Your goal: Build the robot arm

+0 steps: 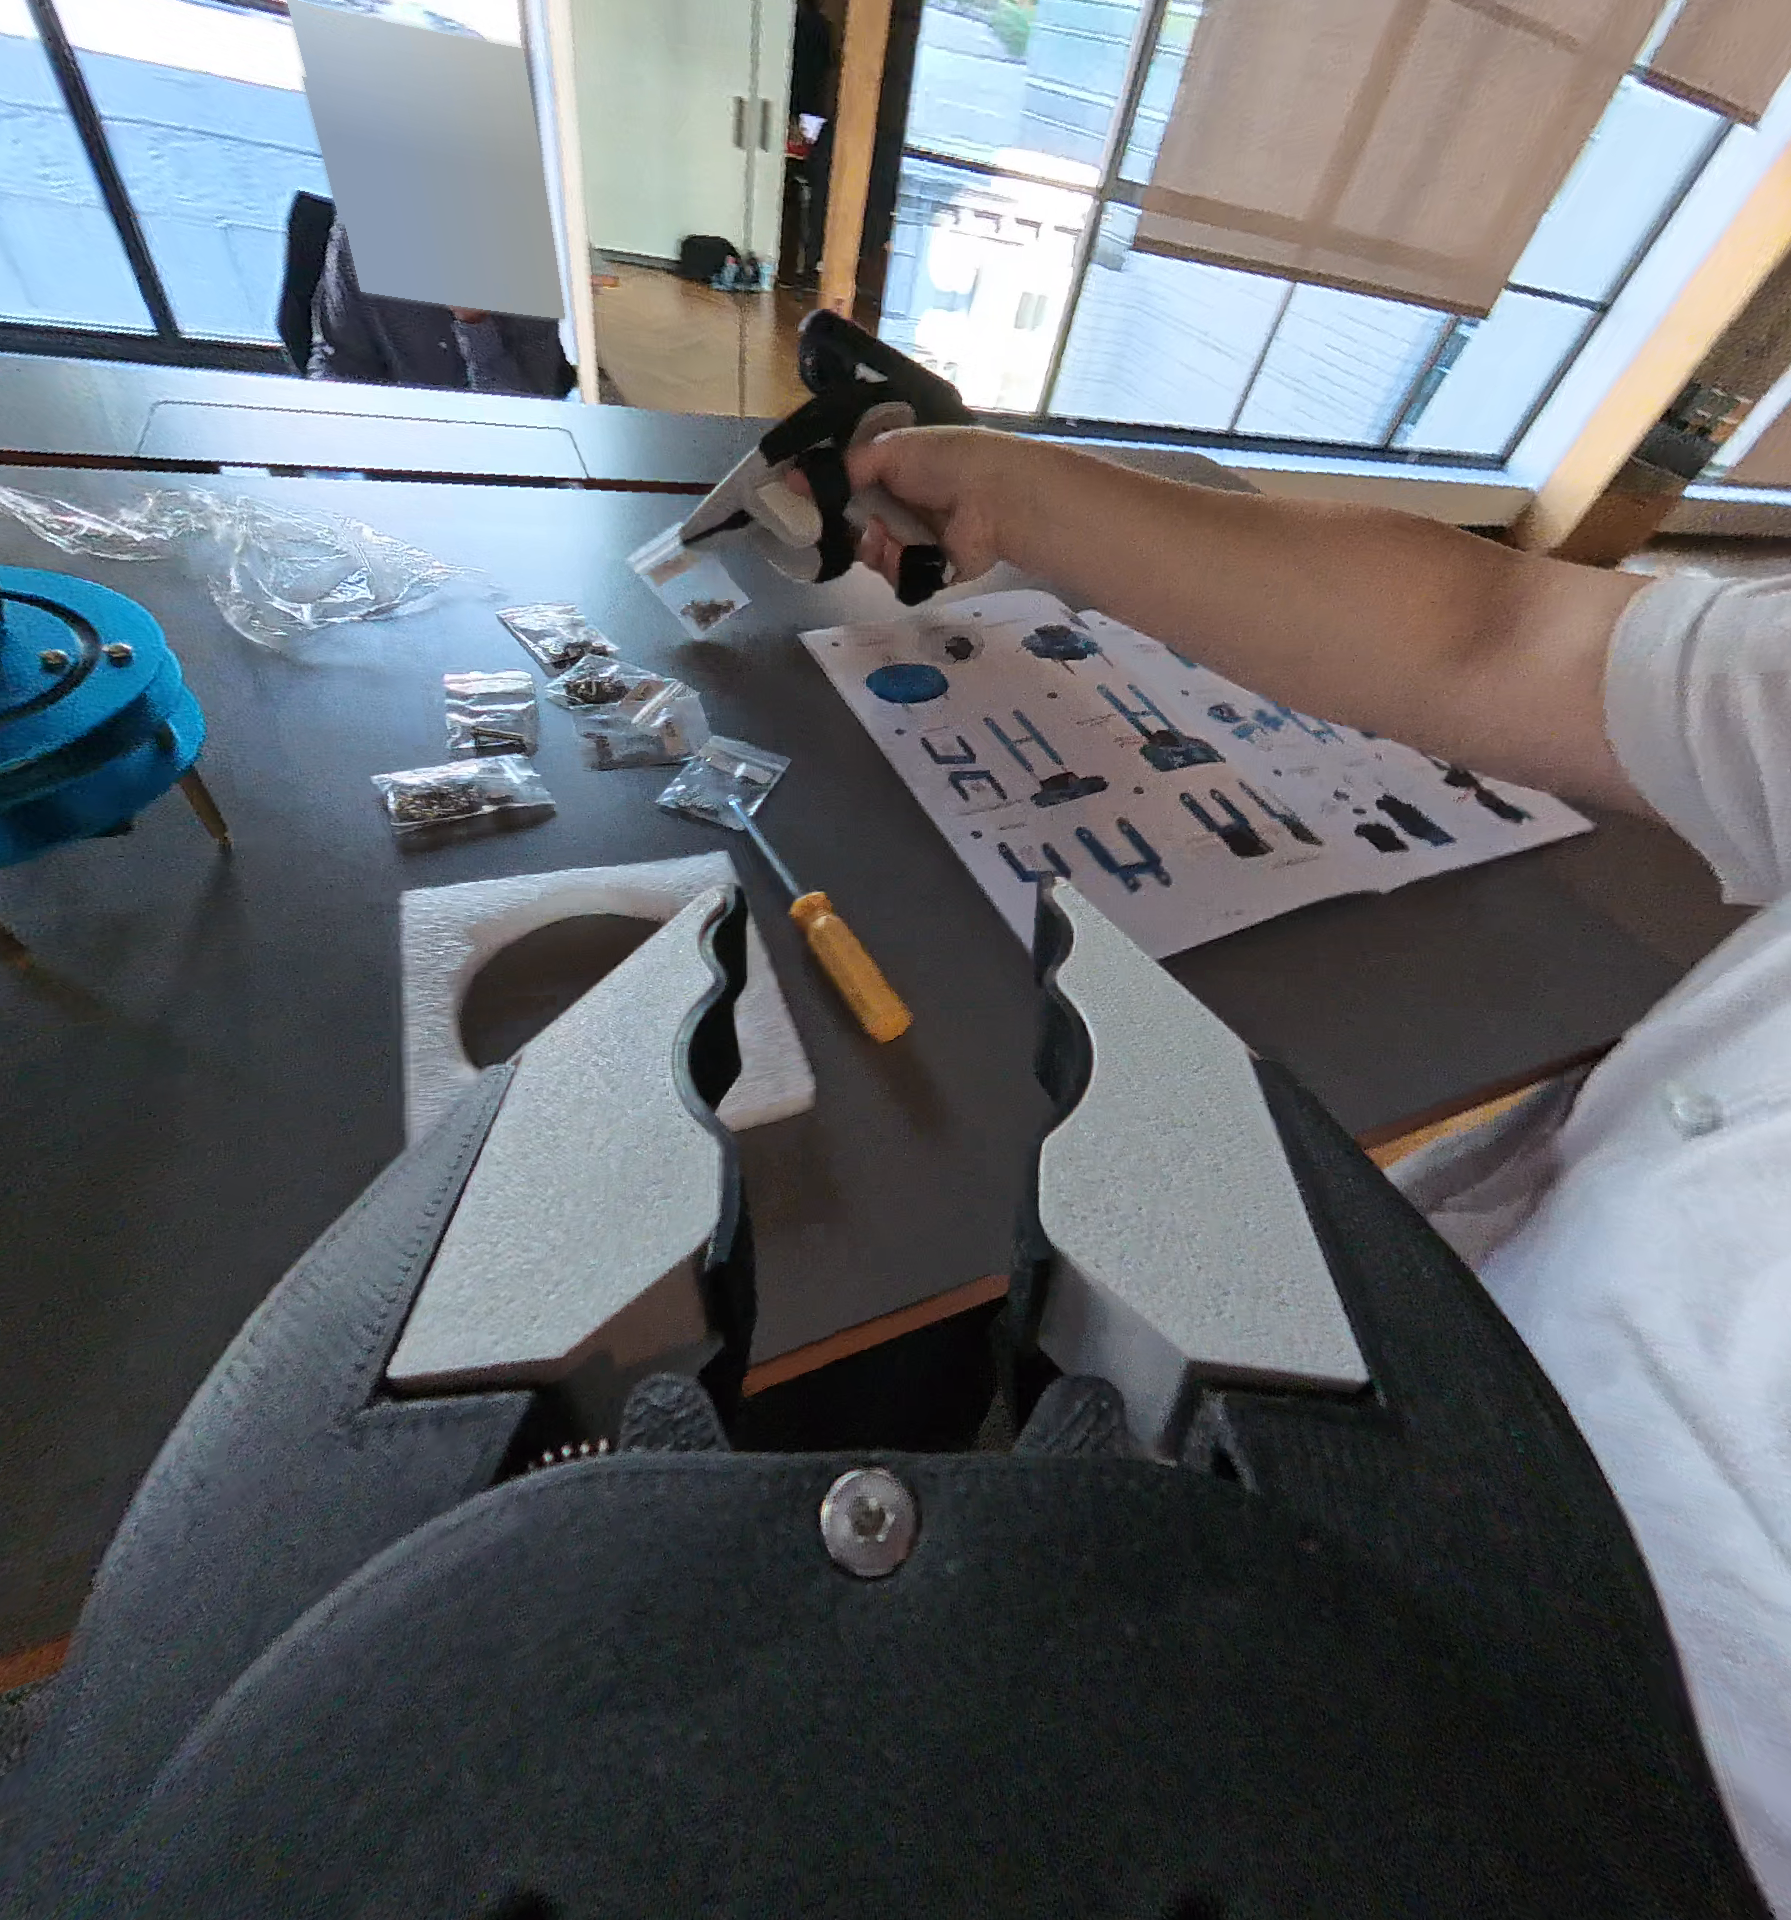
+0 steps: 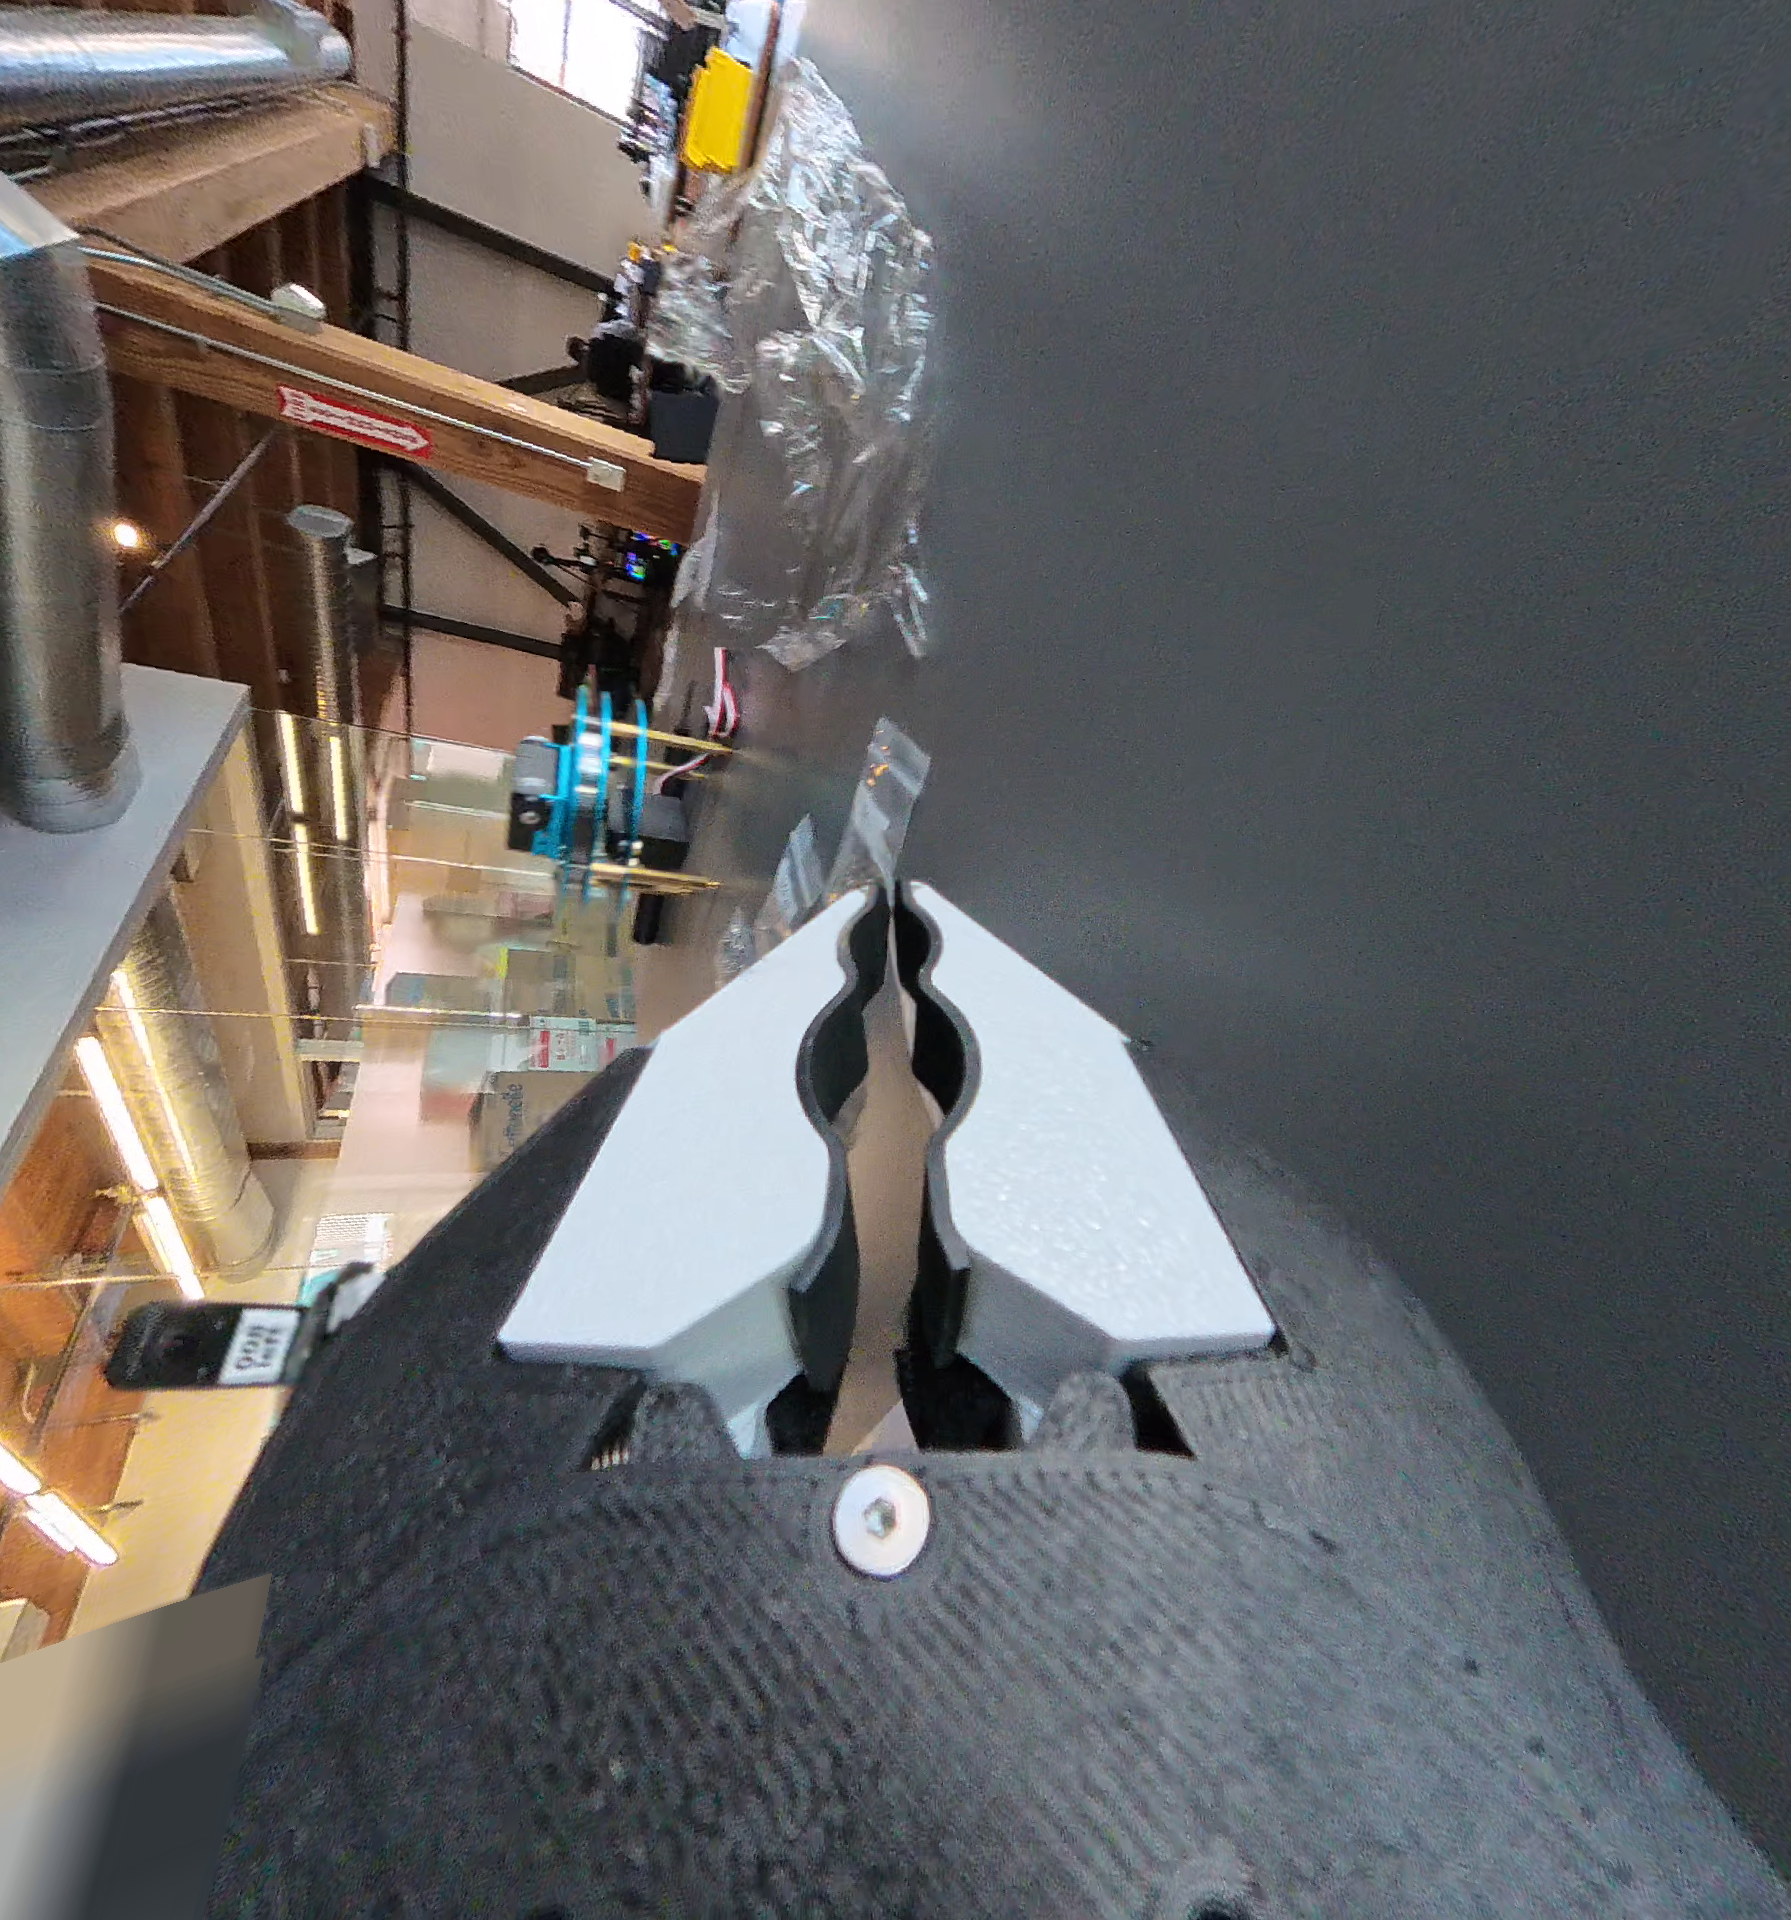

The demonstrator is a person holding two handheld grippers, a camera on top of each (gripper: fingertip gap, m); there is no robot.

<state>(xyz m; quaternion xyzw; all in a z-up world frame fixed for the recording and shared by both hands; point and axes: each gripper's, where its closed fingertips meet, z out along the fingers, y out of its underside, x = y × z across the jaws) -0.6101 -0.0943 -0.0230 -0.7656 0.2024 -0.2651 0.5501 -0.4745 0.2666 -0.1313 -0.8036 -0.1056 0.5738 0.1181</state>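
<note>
My left gripper (image 1: 891, 894) is open and empty. It hovers over the dark table (image 1: 195, 1143) near its front edge. A yellow-handled screwdriver (image 1: 849, 977) lies between and just beyond its fingertips. A white foam piece with a round cut-out (image 1: 434, 935) lies under its left finger. My right gripper (image 1: 688, 535), held by a hand, is farther back and above the table. It is shut on the top edge of a small clear bag of dark screws (image 1: 699, 592), which hangs off the table. In the right wrist view the shut gripper (image 2: 891, 888) pinches that bag (image 2: 889, 800).
Several more small bags of hardware (image 1: 491, 712) lie in the table's middle. A printed parts sheet (image 1: 1182, 769) lies to the right. A blue round assembly on brass legs (image 1: 39, 707) stands at the left. Crumpled clear wrap (image 1: 278, 571) lies behind. A person sits beyond the table (image 1: 403, 343). Tip to tip, the grippers are about 40 cm apart. To the yellow-handled screwdriver (image 1: 849, 977): left tips about 15 cm, right tips about 30 cm.
</note>
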